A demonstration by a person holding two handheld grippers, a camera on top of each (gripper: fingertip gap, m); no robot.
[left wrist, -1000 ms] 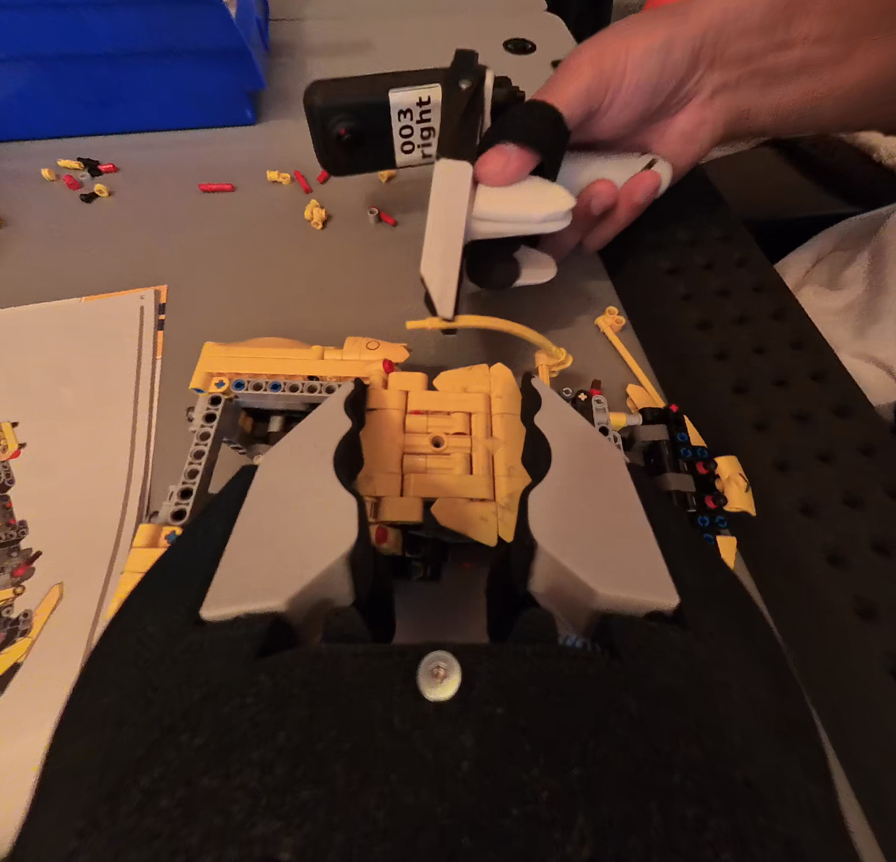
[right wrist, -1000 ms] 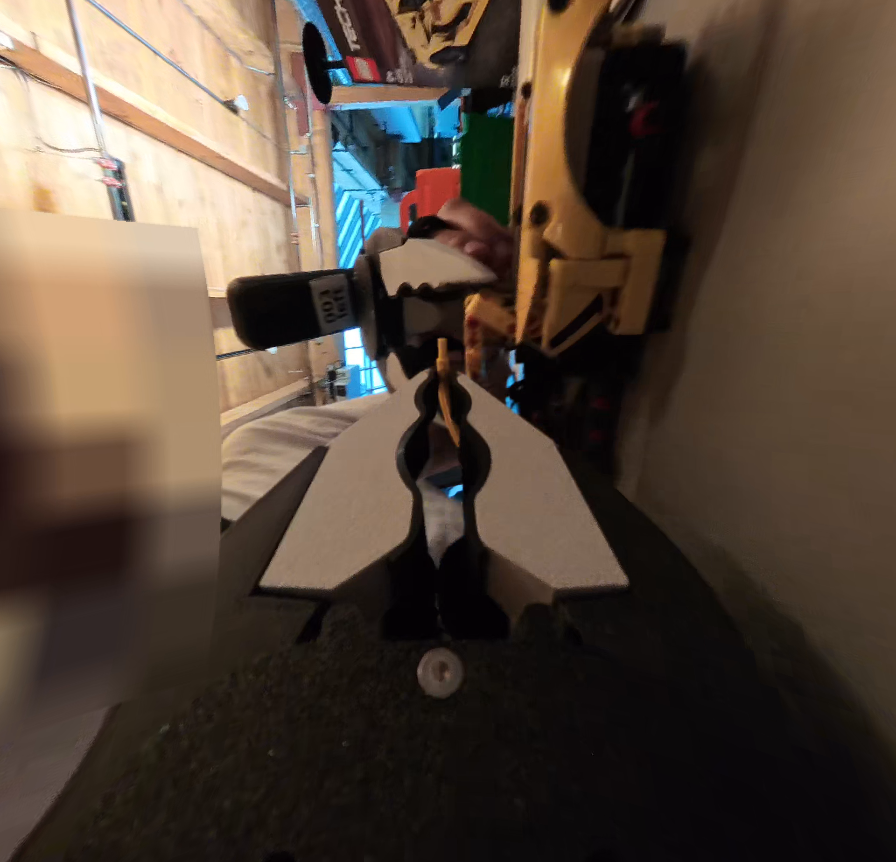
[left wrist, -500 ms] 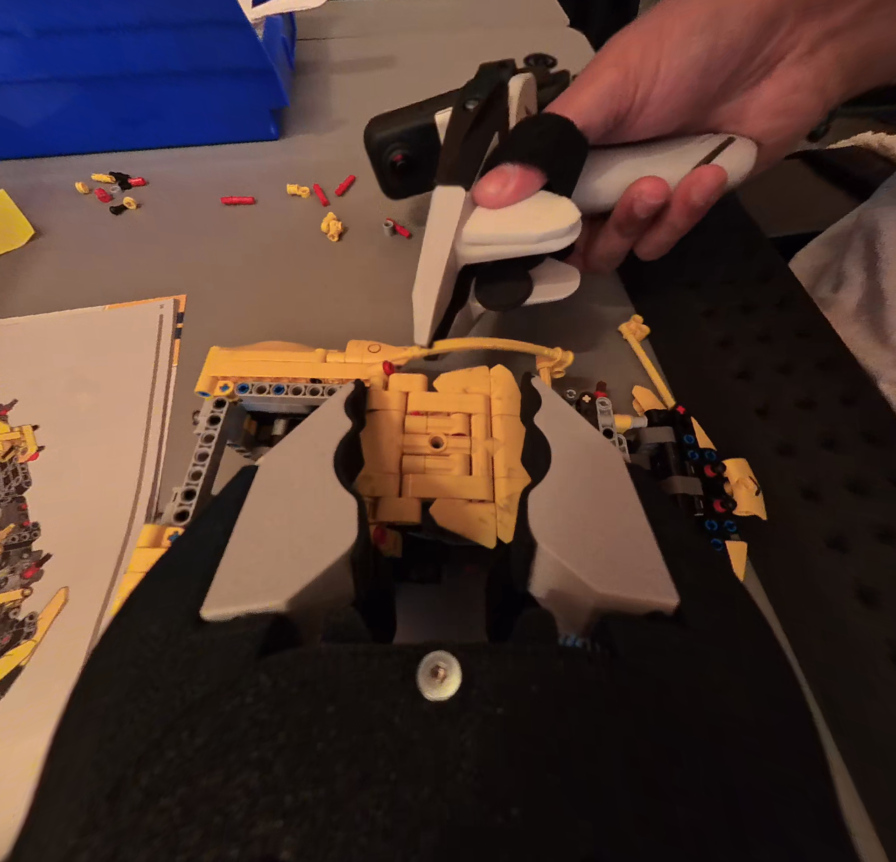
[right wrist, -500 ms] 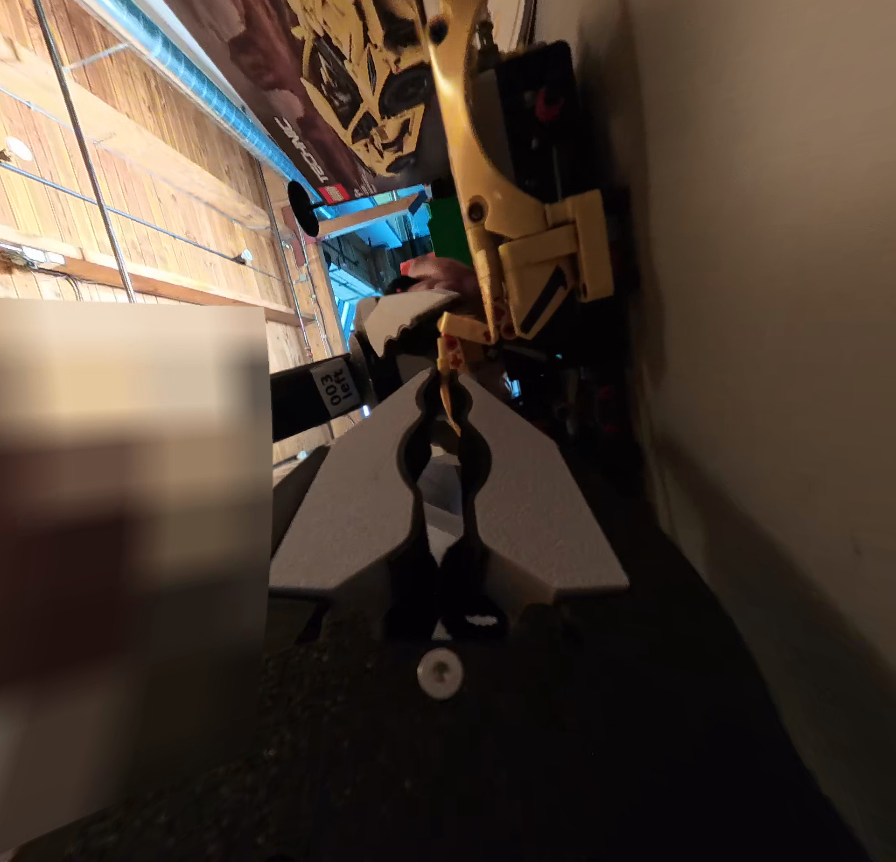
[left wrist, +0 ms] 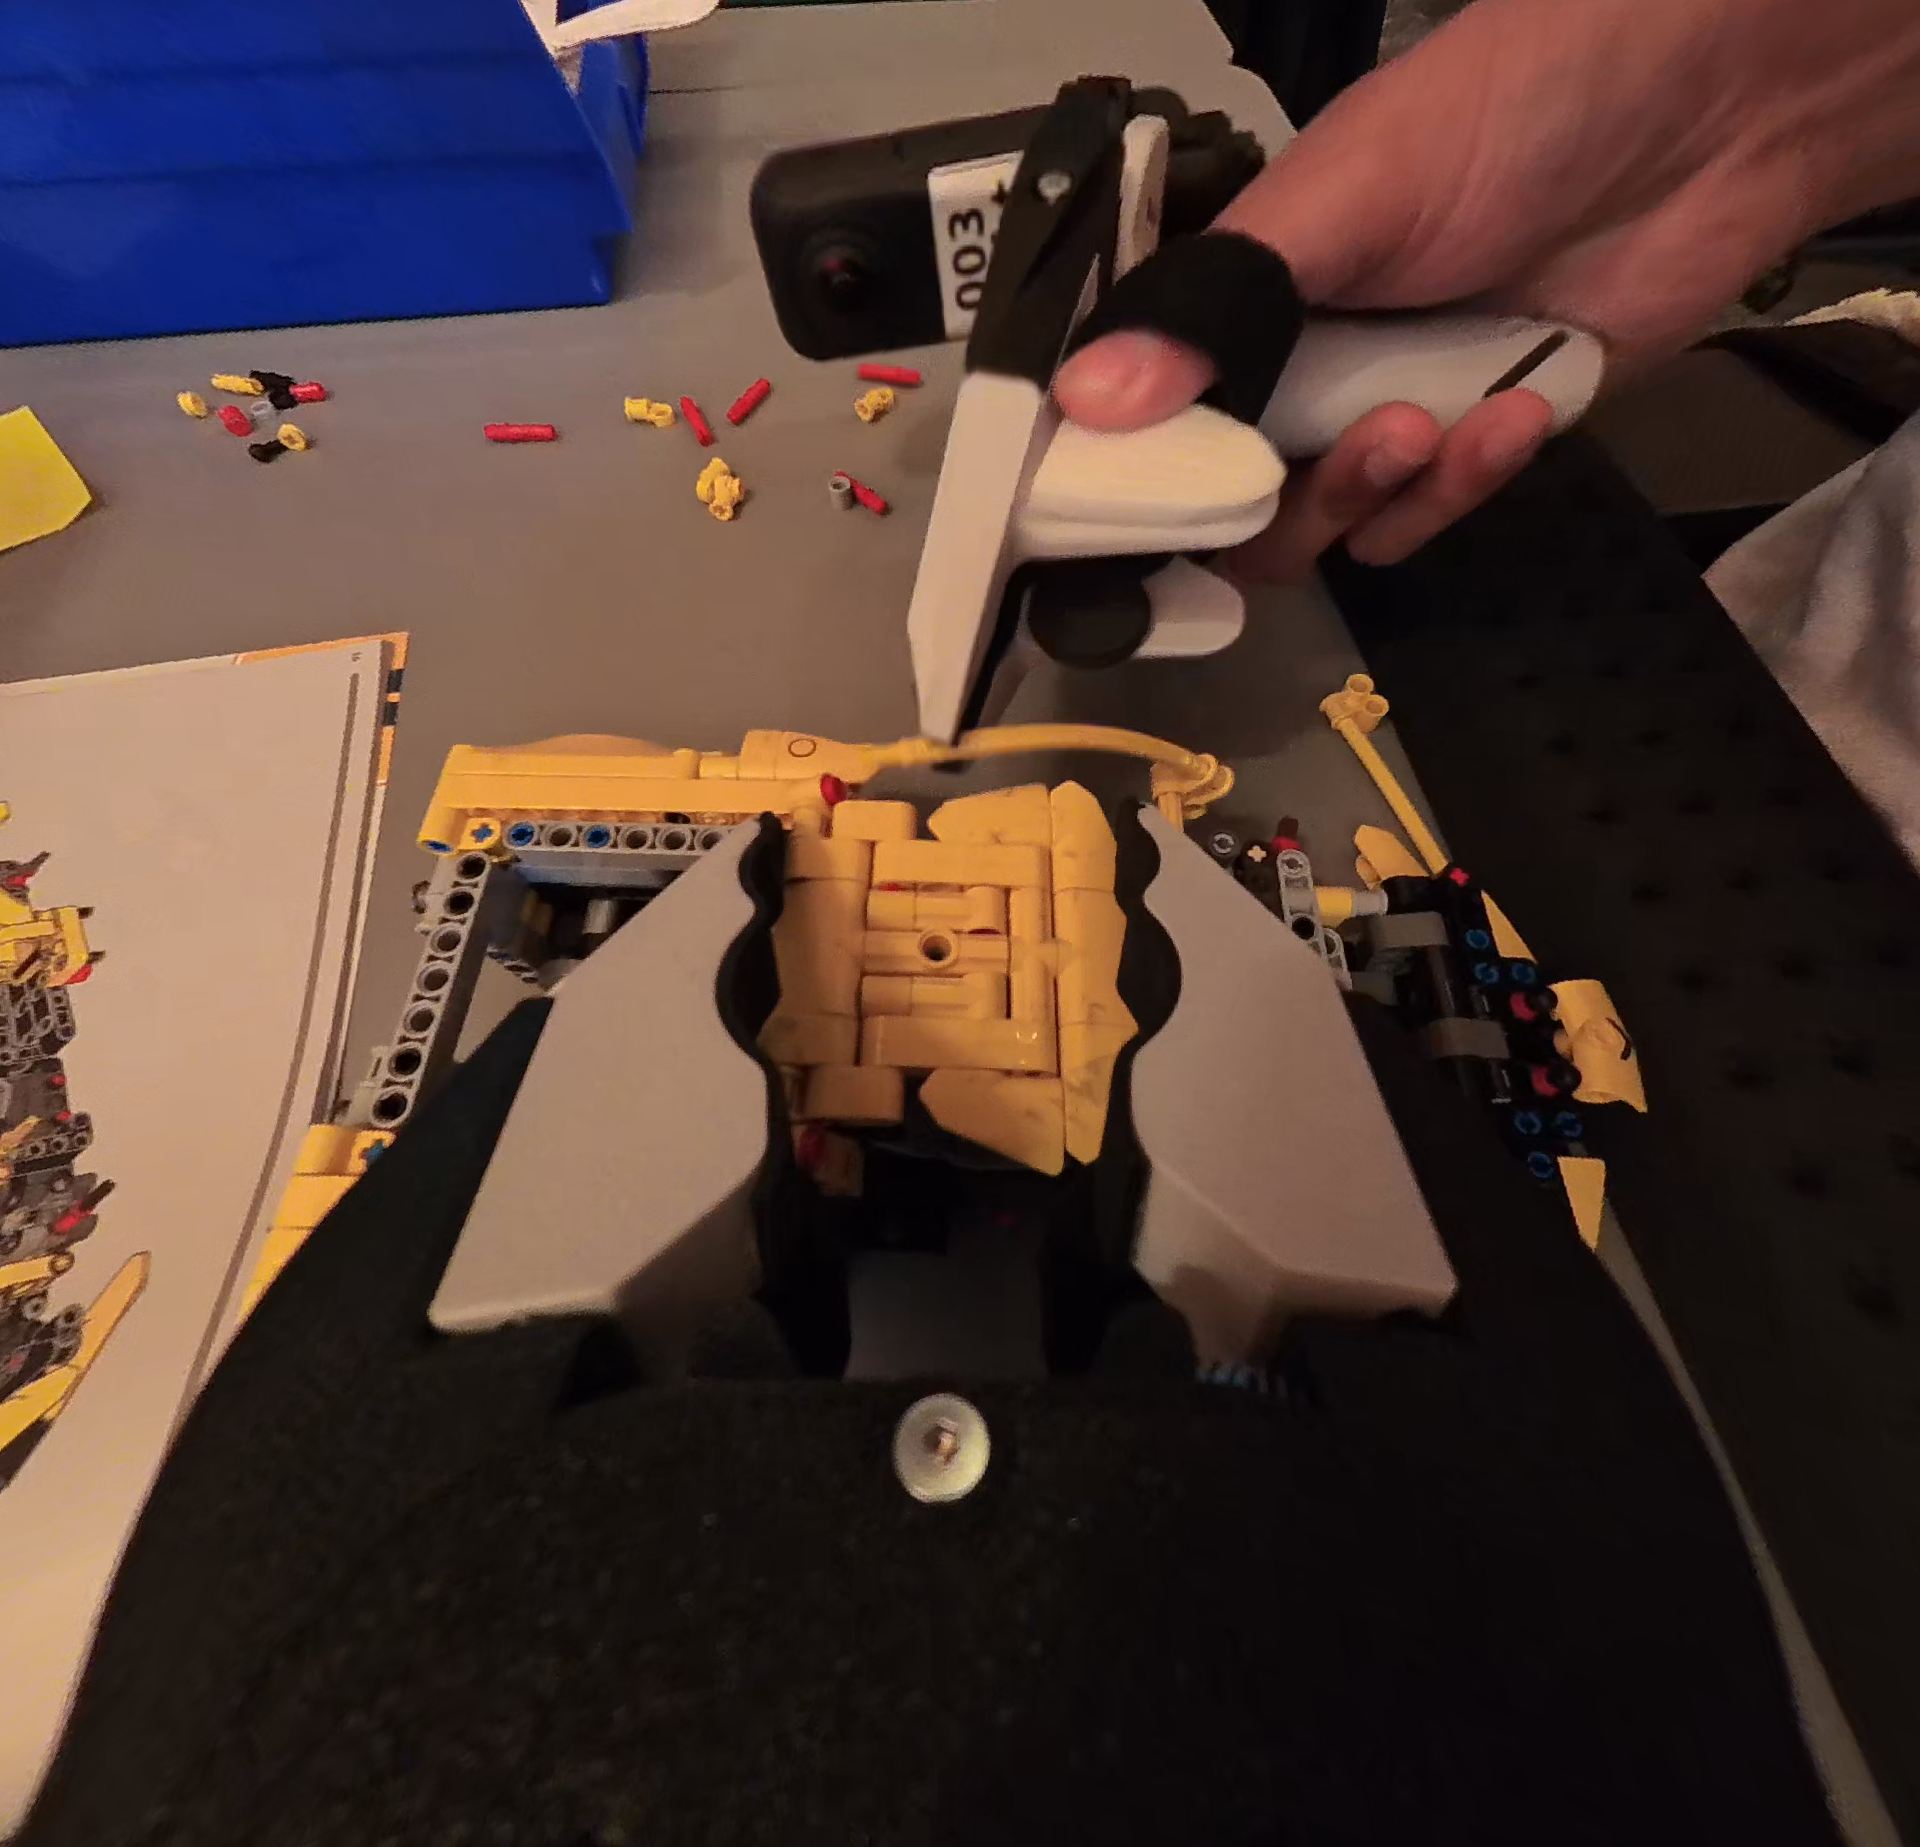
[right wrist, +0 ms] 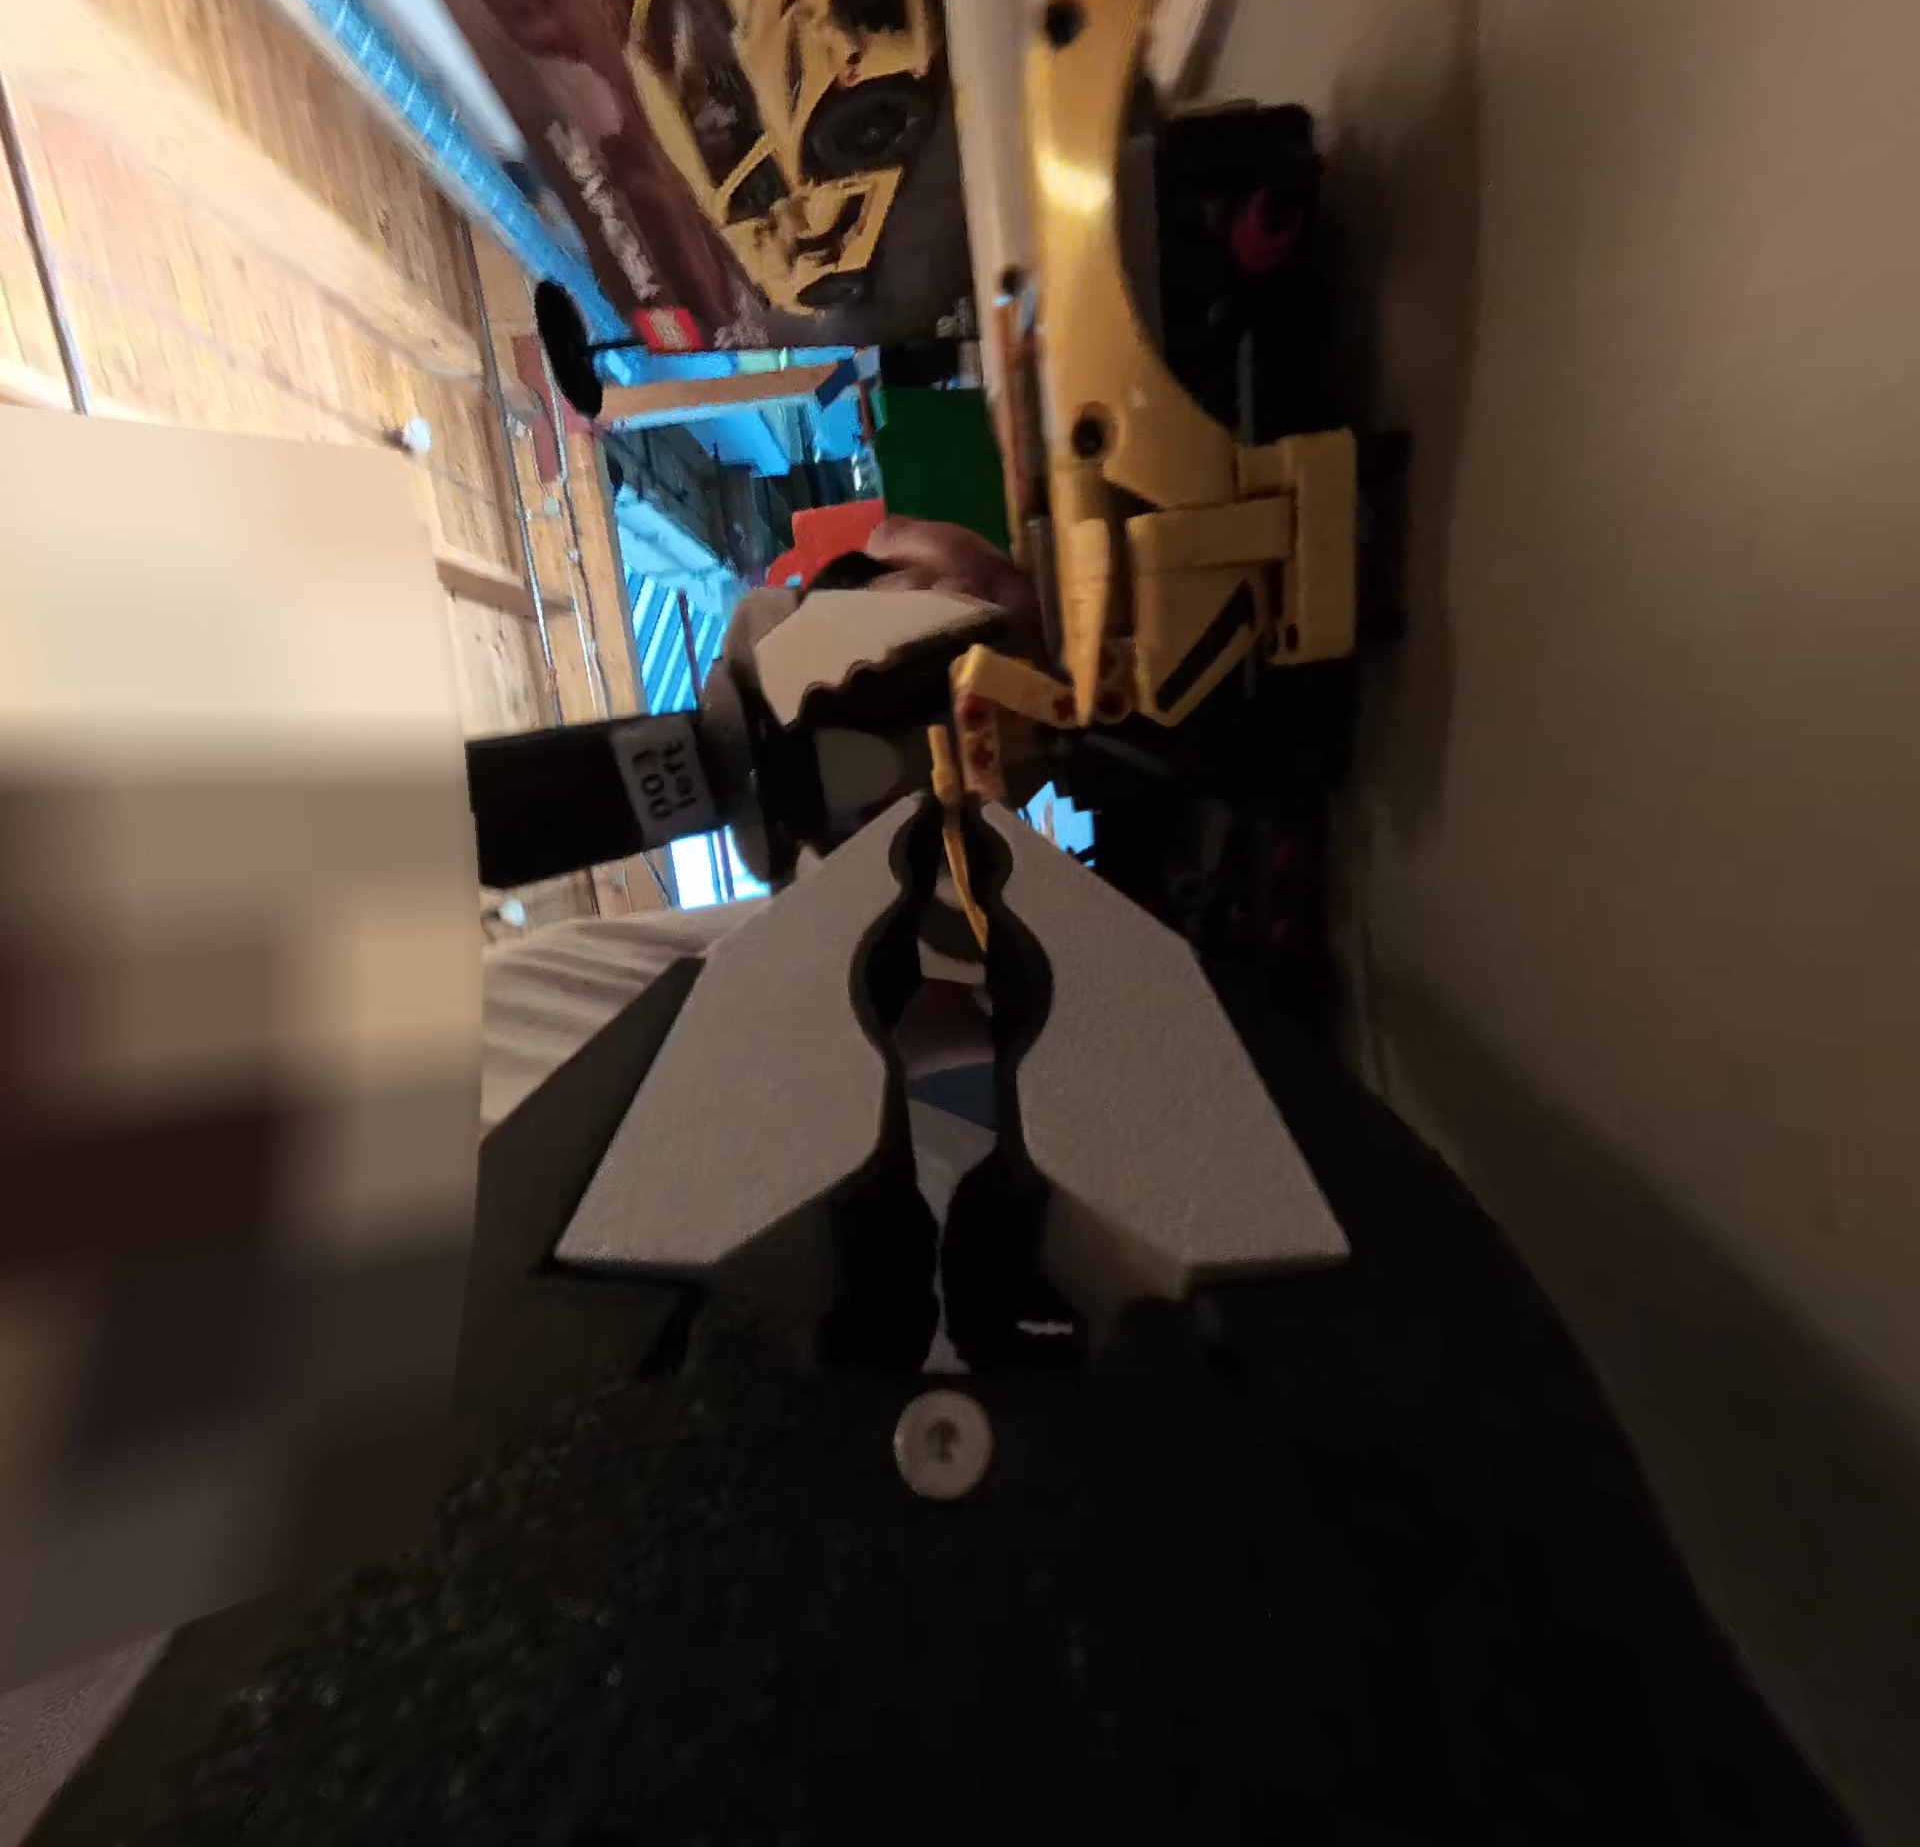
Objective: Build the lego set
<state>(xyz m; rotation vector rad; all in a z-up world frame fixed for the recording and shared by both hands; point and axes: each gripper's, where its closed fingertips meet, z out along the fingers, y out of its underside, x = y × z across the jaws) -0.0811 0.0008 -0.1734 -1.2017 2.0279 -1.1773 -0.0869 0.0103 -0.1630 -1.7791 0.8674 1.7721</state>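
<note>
A yellow lego model (left wrist: 935,966) lies on the grey table (left wrist: 623,592). My left gripper (left wrist: 951,821) is shut on its middle block, one finger on each side. My right gripper (left wrist: 940,758), held by a hand, points down just behind the model and is shut on a thin yellow flexible rod (left wrist: 1081,737). The rod's right end sits in a yellow connector (left wrist: 1195,779) and its left end meets the tip of the model's long yellow beam (left wrist: 623,769). The right wrist view, turned sideways, shows my right gripper (right wrist: 956,815) pinching the rod (right wrist: 961,841) beside the model (right wrist: 1143,509).
An instruction booklet (left wrist: 177,966) lies at the left. A blue bin (left wrist: 291,135) stands at the back left. Small red and yellow pins (left wrist: 717,478) are scattered behind the model. A second yellow rod (left wrist: 1382,769) and a black-and-yellow subassembly (left wrist: 1496,1008) lie at the right, by a black perforated board (left wrist: 1714,862). Less than 4 cm separates the two grippers' tips. About 8 cm separates my left fingertips from the black-and-yellow subassembly (left wrist: 1496,1008).
My right gripper has come down and to the left, bringing the rod's free end to the tip of the yellow beam. My left gripper has kept its hold on the model.
</note>
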